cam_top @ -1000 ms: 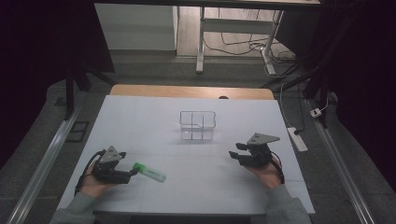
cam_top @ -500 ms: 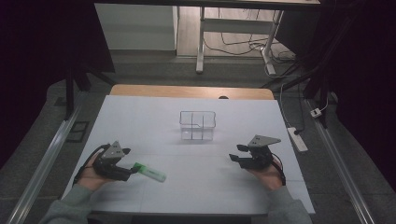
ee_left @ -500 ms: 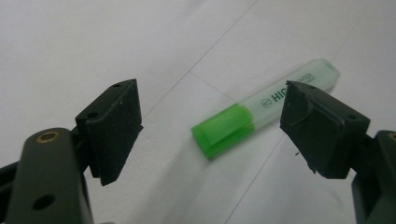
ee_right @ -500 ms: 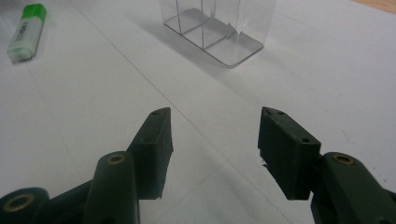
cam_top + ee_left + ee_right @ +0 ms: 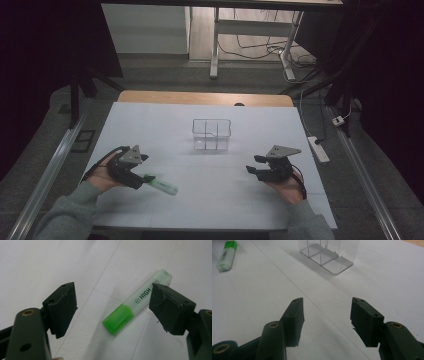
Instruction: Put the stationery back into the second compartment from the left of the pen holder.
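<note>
Straddling the green translucent plastic highlighter, my left tool gapes wide, empty; its long axis slants across the jaws' gap.

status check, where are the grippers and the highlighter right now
Left gripper open, jaws astride the green highlighter, not gripping. Right gripper open, holding nothing. Highlighter flat on the table; clear box further back, nothing between.

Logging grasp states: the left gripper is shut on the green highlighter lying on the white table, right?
Not shut. In the left gripper view the left gripper has its jaws wide open around the green highlighter, which lies on the white table.
</note>
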Action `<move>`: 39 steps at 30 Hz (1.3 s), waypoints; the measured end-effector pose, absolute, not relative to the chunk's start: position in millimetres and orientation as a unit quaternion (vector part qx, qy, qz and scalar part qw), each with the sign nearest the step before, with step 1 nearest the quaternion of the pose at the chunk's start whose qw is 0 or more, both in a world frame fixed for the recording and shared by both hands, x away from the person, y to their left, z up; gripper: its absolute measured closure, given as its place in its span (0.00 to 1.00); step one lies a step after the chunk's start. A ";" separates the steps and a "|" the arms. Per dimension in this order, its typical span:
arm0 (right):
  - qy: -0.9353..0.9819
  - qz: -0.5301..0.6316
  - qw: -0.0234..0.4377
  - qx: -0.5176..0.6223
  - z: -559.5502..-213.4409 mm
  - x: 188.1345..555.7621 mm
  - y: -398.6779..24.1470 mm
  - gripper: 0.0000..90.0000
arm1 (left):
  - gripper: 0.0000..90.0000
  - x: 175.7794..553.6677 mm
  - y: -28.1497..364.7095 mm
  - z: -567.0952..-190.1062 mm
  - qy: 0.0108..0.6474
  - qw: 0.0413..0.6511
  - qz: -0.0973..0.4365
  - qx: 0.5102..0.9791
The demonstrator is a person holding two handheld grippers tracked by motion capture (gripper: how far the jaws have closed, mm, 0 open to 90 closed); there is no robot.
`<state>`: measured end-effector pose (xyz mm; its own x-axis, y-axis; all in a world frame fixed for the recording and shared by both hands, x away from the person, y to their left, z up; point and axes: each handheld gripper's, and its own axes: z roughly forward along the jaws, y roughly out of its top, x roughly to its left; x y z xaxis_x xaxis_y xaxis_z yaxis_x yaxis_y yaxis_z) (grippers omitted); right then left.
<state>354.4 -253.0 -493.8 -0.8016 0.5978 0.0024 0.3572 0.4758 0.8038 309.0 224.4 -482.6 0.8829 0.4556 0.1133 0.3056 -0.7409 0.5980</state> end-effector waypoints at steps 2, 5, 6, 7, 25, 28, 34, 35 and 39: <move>0.849 0.426 0.140 0.281 -494.0 354.6 -252.5 0.49 | 0.25 312.6 222.8 -482.1 0.194 0.287 0.121 0.930; 0.850 0.422 0.141 0.281 -494.2 355.0 -252.6 0.49 | 0.25 319.2 219.5 -481.8 0.178 0.264 0.115 0.941; 0.850 0.423 0.140 0.281 -494.4 355.3 -252.8 0.49 | 0.25 321.0 218.7 -481.5 0.173 0.259 0.113 0.943; 0.850 0.423 0.140 0.282 -494.4 355.5 -252.8 0.49 | 0.25 322.5 218.1 -481.3 0.168 0.256 0.110 0.946; 0.855 0.414 0.135 0.281 -497.5 357.9 -250.2 0.48 | 0.29 341.2 211.8 -497.3 0.066 0.181 0.055 0.980; 0.855 0.414 0.136 0.281 -497.6 357.9 -250.0 0.48 | 0.31 344.0 210.8 -499.6 0.051 0.174 0.048 0.982; 0.853 0.416 0.134 0.285 -497.4 358.3 -251.0 0.48 | 0.36 345.1 205.0 -502.6 0.025 0.160 0.041 0.986; 0.853 0.417 0.133 0.285 -497.5 358.5 -251.0 0.48 | 0.37 345.3 204.5 -503.4 0.022 0.158 0.040 0.986; 0.855 0.413 0.132 0.284 -498.2 358.7 -250.4 0.48 | 0.41 346.2 205.1 -506.3 0.014 0.152 0.031 0.988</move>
